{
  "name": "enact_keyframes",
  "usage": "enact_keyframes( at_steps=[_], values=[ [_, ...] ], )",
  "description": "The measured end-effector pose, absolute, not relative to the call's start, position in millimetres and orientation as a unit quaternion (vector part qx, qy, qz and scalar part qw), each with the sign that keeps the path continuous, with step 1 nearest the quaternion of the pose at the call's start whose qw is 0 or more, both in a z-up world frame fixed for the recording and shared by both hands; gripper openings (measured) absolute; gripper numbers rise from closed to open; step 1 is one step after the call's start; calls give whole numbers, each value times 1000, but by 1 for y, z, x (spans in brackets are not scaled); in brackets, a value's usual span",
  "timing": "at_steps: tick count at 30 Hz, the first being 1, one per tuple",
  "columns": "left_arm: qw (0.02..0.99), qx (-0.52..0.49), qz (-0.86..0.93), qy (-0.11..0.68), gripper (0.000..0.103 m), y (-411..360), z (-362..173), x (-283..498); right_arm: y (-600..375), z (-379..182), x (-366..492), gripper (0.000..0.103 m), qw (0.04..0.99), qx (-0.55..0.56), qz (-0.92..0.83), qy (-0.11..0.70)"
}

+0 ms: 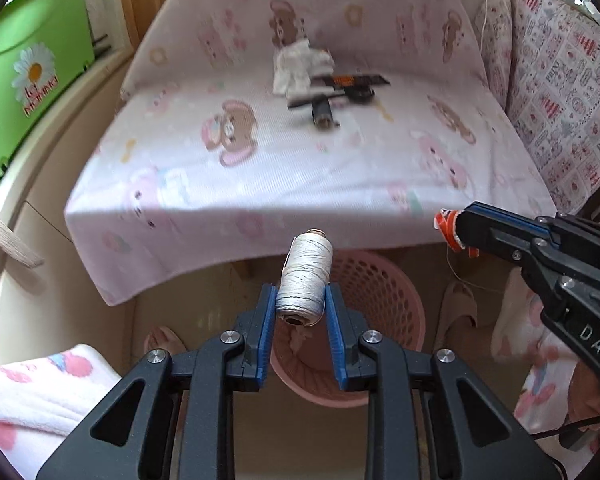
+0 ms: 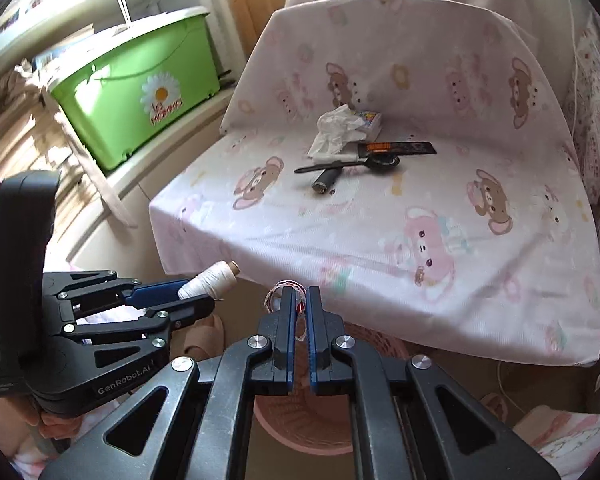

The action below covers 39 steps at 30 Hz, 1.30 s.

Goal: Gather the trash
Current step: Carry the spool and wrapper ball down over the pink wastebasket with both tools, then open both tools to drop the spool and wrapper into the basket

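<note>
My left gripper (image 1: pixel 300 300) is shut on a spool of white thread (image 1: pixel 306 280) and holds it above a pink perforated basket (image 1: pixel 380 292) on the floor. The spool also shows in the right wrist view (image 2: pixel 208 280). My right gripper (image 2: pixel 299 300) is shut on a thin red and white wrapper (image 2: pixel 286 286), also over the basket (image 2: pixel 300 412). The wrapper shows at the right gripper's tip in the left view (image 1: pixel 448 226). On the pink bear-print seat cover (image 2: pixel 380 208) lie a crumpled white tissue (image 2: pixel 334 132), a black sachet (image 2: pixel 398 147), a black spoon (image 2: pixel 348 164) and a small dark cylinder (image 2: pixel 326 179).
A green storage box (image 2: pixel 140 92) with a daisy sticker stands at the left on a cream ledge. A patterned pillow (image 1: pixel 560 92) leans at the seat's right. Slippers (image 1: pixel 458 312) lie on the floor by the basket. A small colourful box (image 2: pixel 370 120) sits behind the tissue.
</note>
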<state>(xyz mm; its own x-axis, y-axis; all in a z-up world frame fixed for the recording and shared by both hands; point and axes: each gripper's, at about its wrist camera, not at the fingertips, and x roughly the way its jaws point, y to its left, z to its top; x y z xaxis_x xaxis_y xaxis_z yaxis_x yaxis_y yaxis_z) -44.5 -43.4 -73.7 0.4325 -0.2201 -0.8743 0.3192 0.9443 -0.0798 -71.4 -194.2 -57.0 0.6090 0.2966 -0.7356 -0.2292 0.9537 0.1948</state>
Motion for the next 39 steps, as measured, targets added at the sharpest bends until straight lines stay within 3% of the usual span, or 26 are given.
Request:
enact_keyframes(
  at_steps=[9,23,39],
  values=[
    [793,69,-145,588,23,-55,-116,-30,-191,-96,-62,6,868,21,116,482],
    [759,94,-119,634,23,-73,-167,-22,-201,-158,-58,6,812,53,93,573],
    [735,105,-93,663,23,-73,-211,-10,-193,-193,-51,6,804,29,65,590]
  ],
)
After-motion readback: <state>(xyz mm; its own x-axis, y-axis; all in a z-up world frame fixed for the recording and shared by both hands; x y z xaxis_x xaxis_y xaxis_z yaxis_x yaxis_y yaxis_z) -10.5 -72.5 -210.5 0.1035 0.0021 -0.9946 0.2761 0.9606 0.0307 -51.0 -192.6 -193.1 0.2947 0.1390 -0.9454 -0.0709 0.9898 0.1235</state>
